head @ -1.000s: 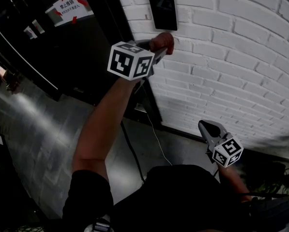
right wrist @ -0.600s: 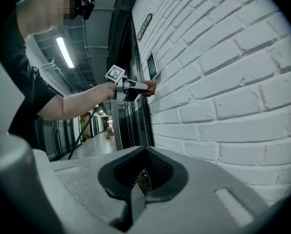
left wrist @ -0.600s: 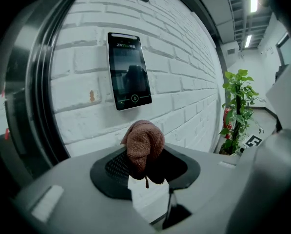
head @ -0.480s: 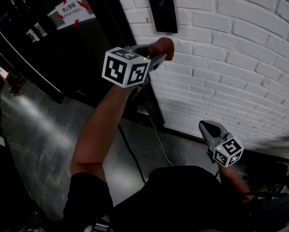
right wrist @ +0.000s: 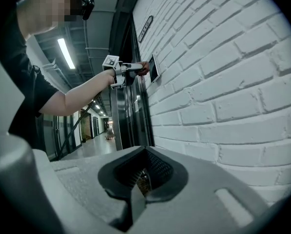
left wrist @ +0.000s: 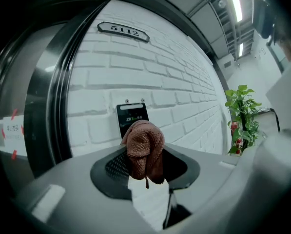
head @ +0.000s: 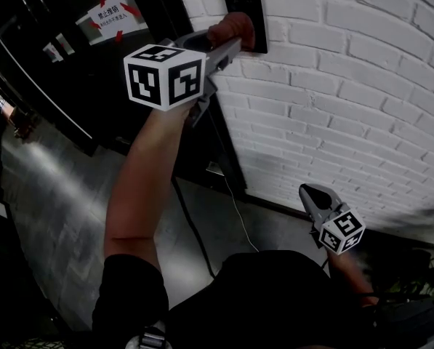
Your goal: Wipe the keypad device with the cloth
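**Cloth raised to the keypad on the brick wall**

The left gripper (left wrist: 146, 172) is clamped shut on a bunched reddish-brown cloth (left wrist: 144, 147). The wad stands up out of the jaws, with one loose thread hanging at its six o'clock. In the left gripper view the cloth covers the lower half of the black keypad device (left wrist: 130, 113), so only the device's top band shows, at the cloth's twelve o'clock. From the head view the device sits at the frame's twelve o'clock on the white brick wall (head: 362, 93). The cloth lies over its lower left corner, at about seven o'clock on the device. No view shows for certain whether cloth and device touch. The bare left arm (head: 140, 195) reaches up from six o'clock, and the gripper's marker cube (head: 164, 75) sits at the cloth's eight o'clock.

The right gripper (head: 309, 192) hangs low at the head view's four o'clock, near the wall and well apart from the device. Its jaws are closed together and hold nothing.

A number plate (left wrist: 123, 30) reading 5112 is fixed to the bricks at the device's twelve o'clock. A dark door frame (left wrist: 60, 87) runs at its nine o'clock. A green plant (left wrist: 242, 116) stands at three o'clock along the wall. A white notice (head: 107, 14) with red tape hangs on the dark door at the head view's eleven o'clock.
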A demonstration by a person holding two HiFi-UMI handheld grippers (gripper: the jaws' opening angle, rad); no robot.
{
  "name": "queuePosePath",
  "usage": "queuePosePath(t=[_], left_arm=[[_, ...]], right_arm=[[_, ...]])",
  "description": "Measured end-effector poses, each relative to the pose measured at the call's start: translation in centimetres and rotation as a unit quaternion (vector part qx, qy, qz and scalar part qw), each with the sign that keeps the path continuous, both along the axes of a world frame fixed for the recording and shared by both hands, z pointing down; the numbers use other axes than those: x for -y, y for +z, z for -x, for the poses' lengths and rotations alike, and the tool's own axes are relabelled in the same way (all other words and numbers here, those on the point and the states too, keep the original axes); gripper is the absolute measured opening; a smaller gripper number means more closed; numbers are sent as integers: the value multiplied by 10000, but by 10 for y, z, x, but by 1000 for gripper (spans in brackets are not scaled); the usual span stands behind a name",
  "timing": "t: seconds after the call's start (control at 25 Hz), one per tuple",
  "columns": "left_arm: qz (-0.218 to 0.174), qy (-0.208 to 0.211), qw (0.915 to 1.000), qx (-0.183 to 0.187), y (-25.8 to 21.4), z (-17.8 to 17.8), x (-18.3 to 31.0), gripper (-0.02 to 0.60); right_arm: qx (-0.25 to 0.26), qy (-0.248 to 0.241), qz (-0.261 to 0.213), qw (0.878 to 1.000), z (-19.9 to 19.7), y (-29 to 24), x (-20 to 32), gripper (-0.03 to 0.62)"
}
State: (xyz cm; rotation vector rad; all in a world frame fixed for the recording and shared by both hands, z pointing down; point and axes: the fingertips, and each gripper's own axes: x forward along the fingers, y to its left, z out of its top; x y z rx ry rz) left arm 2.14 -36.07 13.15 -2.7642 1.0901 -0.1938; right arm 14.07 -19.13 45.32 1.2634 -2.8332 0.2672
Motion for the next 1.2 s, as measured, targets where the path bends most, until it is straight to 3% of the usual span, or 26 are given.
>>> queuePosePath(t=[0.32, 0.72, 1.2], left_arm=[[-440, 21, 9981, -440, -54, -14, 8, 166], [-550, -90, 9980, -299, -61, -25, 26, 164], [-406, -134, 9989, -191, -41, -23, 27, 164]], right_arm=[[-17, 141, 15, 9999, -17, 1, -4, -9], [3, 306, 34, 9995, -39, 4, 0, -9], [43, 172, 60, 9998, -30, 7, 4, -9]])
